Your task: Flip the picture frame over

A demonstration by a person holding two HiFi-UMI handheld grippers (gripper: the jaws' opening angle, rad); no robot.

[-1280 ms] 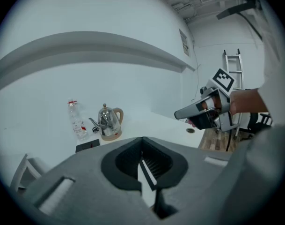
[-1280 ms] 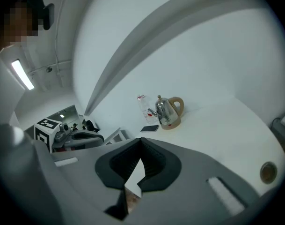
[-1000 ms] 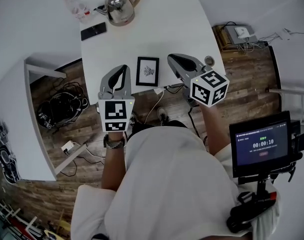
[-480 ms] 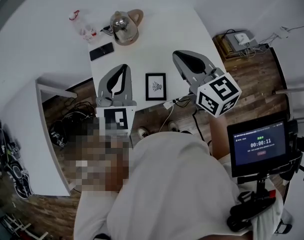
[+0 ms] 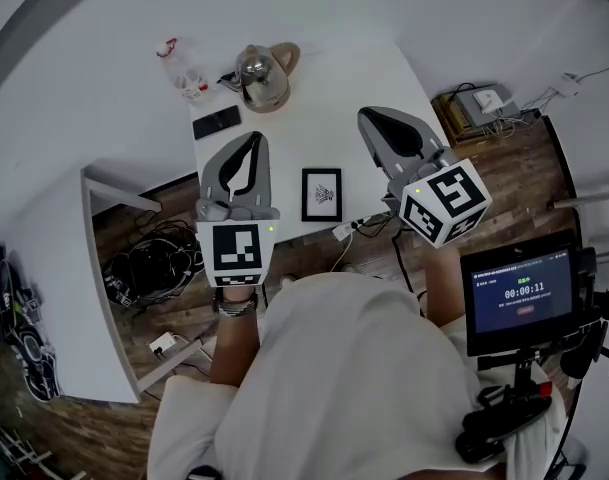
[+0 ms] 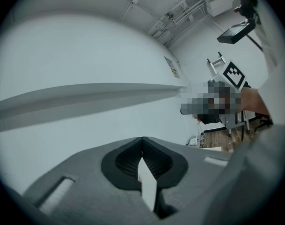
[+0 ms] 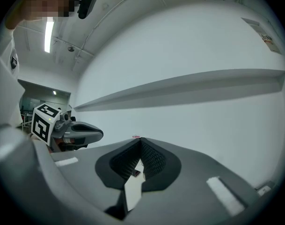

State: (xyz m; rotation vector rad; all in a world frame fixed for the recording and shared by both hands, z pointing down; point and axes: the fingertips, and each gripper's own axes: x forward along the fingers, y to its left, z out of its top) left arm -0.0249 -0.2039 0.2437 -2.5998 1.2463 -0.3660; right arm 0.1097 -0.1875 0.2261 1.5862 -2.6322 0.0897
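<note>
Rising since second ago: left gripper and right gripper higher over table, both clenched, empty. Frame flat between them, print up; fits pre-flip or finished.

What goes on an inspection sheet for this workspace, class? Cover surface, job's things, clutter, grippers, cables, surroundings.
Surface: white table.
Job's things: black rectangular picture frame, picture side up, near the front edge.
Clutter: shiny metal kettle, black phone, clear plastic bottle with red cap, at the far end.
Grippers: left gripper and right gripper shut, empty, flanking the frame, not touching it.
Cables: white cable hanging off the front edge; black cable bundle on the wooden floor.
Surroundings: screen showing a timer.
</note>
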